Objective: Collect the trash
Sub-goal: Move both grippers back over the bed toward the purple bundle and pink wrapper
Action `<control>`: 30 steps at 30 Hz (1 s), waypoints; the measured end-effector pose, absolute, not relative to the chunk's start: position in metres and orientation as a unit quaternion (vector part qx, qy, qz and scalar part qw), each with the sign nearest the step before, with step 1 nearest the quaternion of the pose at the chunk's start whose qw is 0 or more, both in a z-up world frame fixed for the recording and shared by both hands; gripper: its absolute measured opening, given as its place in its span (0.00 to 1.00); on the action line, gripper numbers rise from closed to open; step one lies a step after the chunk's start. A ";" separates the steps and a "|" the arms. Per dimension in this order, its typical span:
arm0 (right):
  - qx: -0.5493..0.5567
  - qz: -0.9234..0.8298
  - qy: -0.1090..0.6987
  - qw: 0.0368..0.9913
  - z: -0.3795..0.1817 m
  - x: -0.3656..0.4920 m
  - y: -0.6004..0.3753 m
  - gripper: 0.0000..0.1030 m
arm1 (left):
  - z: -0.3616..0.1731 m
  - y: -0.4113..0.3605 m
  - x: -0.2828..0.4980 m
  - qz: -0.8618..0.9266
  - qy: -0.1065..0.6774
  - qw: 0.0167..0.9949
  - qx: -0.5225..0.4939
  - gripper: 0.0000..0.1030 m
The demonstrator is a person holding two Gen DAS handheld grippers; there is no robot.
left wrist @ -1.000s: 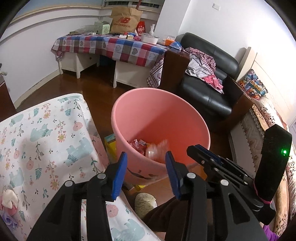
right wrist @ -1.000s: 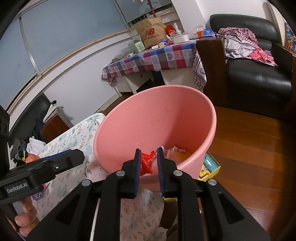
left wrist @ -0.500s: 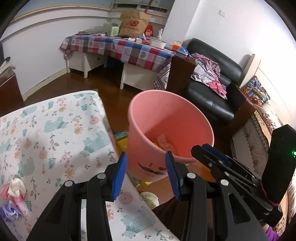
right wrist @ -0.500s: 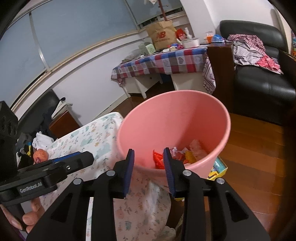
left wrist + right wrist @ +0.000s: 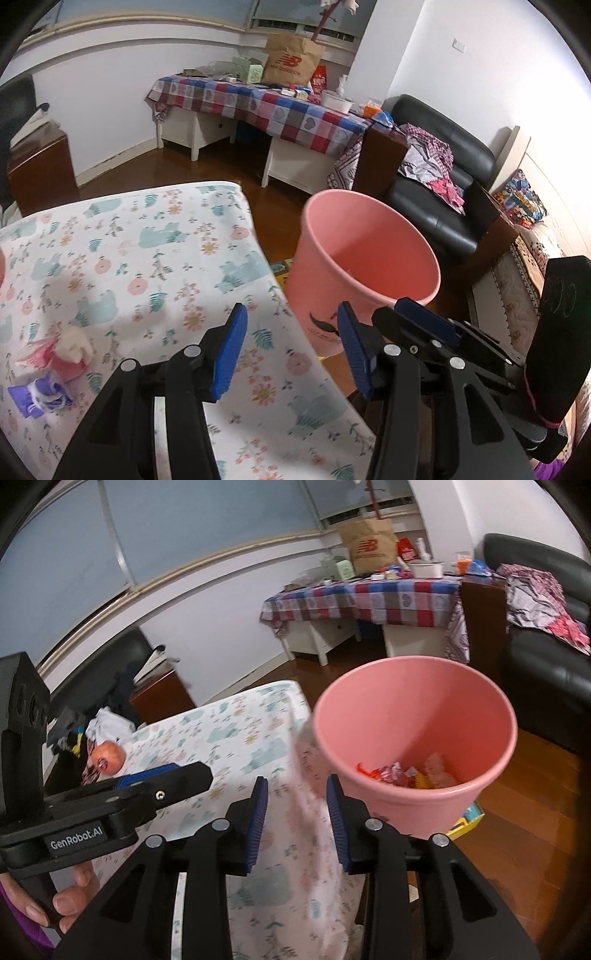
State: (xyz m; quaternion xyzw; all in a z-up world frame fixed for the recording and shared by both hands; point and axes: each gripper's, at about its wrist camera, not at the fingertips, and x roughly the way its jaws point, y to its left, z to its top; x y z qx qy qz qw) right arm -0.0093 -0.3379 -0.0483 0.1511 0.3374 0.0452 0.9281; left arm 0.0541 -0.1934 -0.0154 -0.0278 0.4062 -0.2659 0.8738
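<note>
One pink plastic bin point(image 5: 417, 746) is seen on the wooden floor point(image 5: 535, 805) just right of the table edge. Several crumpled wrappers point(image 5: 406, 773), red, orange and pale, lie at its bottom; an exact count cannot be made.

Two hand-held grippers are in view. The left gripper point(image 5: 288, 350) is held over the near right part of the floral tablecloth point(image 5: 147, 258); its jaws are opening, and nothing is between the blue pads point(image 5: 229, 350). The right gripper point(image 5: 295, 823) is held just near the bin's left rim; its jaws are moderately apart and empty.

On the cloth, at the near left, two pieces of trash are seen: one pink-and-white crumpled scrap point(image 5: 62, 350) and one purple-and-white wrapper point(image 5: 40, 397), just beside each other. One round reddish fruit point(image 5: 107, 757) lies at the far left of the table.

One checked-cloth desk point(image 5: 258, 107) and one black sofa point(image 5: 439, 192) stand far off.
</note>
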 end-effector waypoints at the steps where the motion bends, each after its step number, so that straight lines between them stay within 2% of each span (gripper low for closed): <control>1: 0.149 0.049 0.339 0.928 -0.048 -0.009 -0.334 0.33 | -0.015 -0.188 0.053 -0.262 0.405 0.876 -0.028 0.49; 20: 0.088 0.149 0.368 0.914 -0.049 -0.002 -0.234 0.33 | -0.019 -0.054 0.032 -0.173 0.381 0.906 -0.060 0.49; 30: 0.073 0.180 0.391 0.900 -0.062 0.006 -0.199 0.33 | -0.038 0.012 0.027 -0.131 0.390 0.910 -0.057 0.49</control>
